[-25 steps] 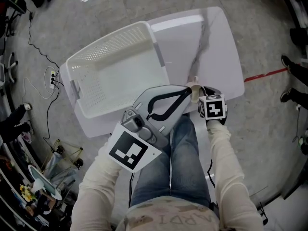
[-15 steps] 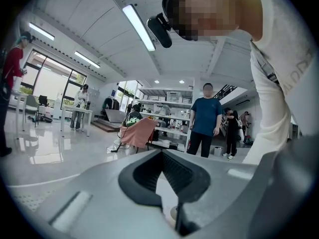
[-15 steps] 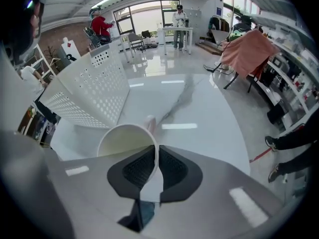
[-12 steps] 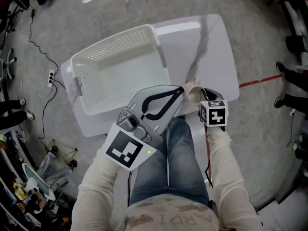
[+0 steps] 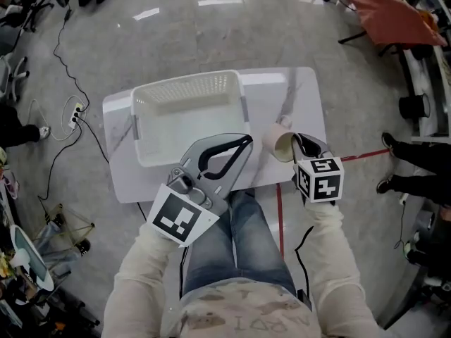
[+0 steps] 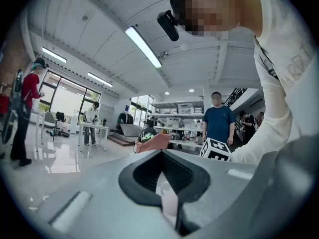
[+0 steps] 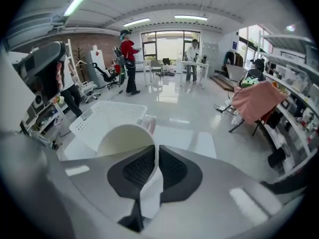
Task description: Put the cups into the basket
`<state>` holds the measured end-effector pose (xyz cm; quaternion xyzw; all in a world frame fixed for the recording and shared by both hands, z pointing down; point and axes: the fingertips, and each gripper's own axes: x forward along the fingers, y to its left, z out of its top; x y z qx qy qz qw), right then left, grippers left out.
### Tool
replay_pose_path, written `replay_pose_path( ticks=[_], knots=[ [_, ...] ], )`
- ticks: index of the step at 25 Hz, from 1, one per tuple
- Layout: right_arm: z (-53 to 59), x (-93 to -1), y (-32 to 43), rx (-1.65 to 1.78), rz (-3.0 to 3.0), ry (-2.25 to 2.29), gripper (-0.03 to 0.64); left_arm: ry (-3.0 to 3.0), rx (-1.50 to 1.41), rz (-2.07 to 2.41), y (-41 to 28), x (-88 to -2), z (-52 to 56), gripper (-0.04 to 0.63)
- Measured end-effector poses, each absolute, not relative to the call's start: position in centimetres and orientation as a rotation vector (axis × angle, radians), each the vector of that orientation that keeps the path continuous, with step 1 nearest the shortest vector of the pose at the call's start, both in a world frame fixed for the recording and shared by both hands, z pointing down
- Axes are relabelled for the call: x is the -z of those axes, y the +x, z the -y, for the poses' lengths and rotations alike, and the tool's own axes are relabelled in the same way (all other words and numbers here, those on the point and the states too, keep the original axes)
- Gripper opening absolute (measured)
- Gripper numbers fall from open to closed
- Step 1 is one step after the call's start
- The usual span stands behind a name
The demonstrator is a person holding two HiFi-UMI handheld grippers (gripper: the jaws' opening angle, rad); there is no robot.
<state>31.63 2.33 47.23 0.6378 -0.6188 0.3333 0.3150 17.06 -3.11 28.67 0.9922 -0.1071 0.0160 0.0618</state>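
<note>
A cream cup [image 5: 277, 141] hangs tilted, mouth toward me, over the front right of the white table [image 5: 299, 97]. My right gripper [image 5: 294, 142] is shut on its rim wall. In the right gripper view the cup [image 7: 124, 139] sits just left of the closed jaws of the right gripper [image 7: 155, 156], with its pinkish handle behind. The white perforated basket [image 5: 187, 83] stands empty on the table's left half; it also shows beyond the cup as the basket [image 7: 107, 114]. My left gripper [image 5: 243, 145] is held over the table's front edge, shut with tips touching, tilted upward [image 6: 162, 156], holding nothing.
A power strip with cables [image 5: 76, 113] lies on the floor to the left. A red tape line [image 5: 366, 153] runs right of the table. A red-draped stand [image 5: 391, 13] is at the far right. My jeans-clad legs [image 5: 232, 245] are below the table edge. Several people stand around the room.
The right gripper has raised the cup off the table's front edge and tipped it toward me. The head camera has swung, so table and basket look squarer. The left gripper stays shut.
</note>
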Motion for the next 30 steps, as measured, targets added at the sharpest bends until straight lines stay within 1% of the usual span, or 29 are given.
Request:
replay_pose_path(
  ticks=[7,14,21,30],
  knots=[
    [3.6,-41.4,26.9,-0.726,1.807,1.579,0.048,3.023,-0.005,0.548,12.4,-25.0,5.6,0.002],
    [8.4,-40.2,19.7,-0.635,1.94,1.42,0.049,3.0,0.0,0.777,6.0,-23.1,7.2,0.0],
    [11.9,-44.1,13.8,-0.625,1.973,1.273,0.048,2.955,-0.044,0.907,0.9,-24.8,8.6,0.0],
    [14.7,-52.6,11.3,-0.674,1.896,1.179,0.049,2.919,-0.124,0.901,-1.5,-29.0,10.2,0.002]
  ],
)
